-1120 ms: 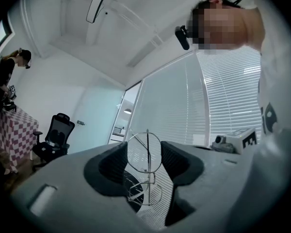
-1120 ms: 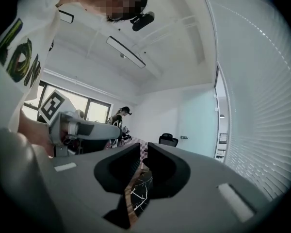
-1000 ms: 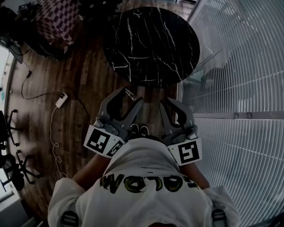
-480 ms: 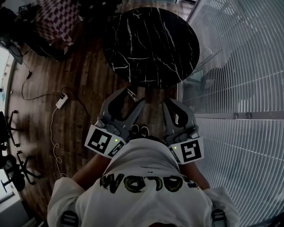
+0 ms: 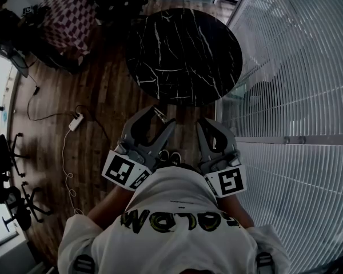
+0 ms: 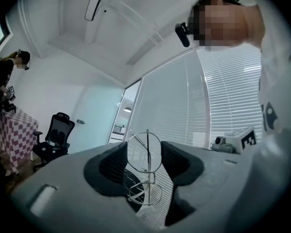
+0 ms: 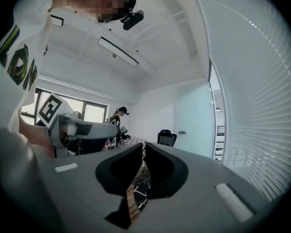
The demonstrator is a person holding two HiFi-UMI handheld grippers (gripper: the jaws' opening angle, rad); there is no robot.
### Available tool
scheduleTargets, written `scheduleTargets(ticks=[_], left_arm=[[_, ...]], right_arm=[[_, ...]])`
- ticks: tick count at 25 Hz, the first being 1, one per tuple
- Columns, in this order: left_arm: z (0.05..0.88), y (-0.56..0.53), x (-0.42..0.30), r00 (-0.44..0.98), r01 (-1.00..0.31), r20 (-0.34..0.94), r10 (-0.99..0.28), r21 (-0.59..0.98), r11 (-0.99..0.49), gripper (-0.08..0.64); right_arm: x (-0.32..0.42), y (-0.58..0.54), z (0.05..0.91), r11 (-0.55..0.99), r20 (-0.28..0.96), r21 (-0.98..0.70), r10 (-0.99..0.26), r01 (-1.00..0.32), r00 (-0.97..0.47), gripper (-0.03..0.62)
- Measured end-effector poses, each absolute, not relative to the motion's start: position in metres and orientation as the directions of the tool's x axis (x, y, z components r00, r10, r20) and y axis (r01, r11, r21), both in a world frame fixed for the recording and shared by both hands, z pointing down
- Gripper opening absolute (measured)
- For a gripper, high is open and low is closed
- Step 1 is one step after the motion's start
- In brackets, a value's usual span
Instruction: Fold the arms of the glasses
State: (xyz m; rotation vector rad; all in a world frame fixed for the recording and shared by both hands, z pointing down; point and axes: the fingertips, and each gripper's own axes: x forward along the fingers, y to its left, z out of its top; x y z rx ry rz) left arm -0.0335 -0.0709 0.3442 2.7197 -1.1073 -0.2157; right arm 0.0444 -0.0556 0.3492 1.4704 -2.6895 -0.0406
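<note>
Thin wire-framed glasses (image 6: 144, 165) stand on end between the jaws of my left gripper (image 6: 148, 152), one lens above the other; the gripper is shut on them. In the head view the left gripper (image 5: 160, 117) is held in the air in front of the person's chest, with the glasses (image 5: 158, 113) as a small glint at its tip. My right gripper (image 5: 201, 124) hangs beside it, to the right and apart from the glasses. Its jaws (image 7: 143, 148) leave only a narrow slit and I see nothing between them. The glasses' arms are too thin to make out.
A round black marble table (image 5: 183, 50) stands just ahead of both grippers. White slatted blinds (image 5: 297, 67) run along the right. On the wooden floor to the left lie a power strip and cable (image 5: 74, 120). Office chairs (image 5: 11, 193) and a checked tablecloth (image 5: 63, 16) are further left.
The right gripper's jaws have drawn closer together. The left gripper and the glasses have stayed in place.
</note>
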Motion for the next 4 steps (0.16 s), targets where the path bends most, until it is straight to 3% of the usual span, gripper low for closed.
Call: scheduleTargets(ticks=[4], left_arm=[[0.3417, -0.0695, -0.0357, 0.711, -0.669, -0.067, -0.7, 0.244, -0.702, 0.218]], right_arm=[[0.0425, -0.056, 0.3498, 0.548, 0.068, 0.086, -0.836, -0.832, -0.544, 0.023]])
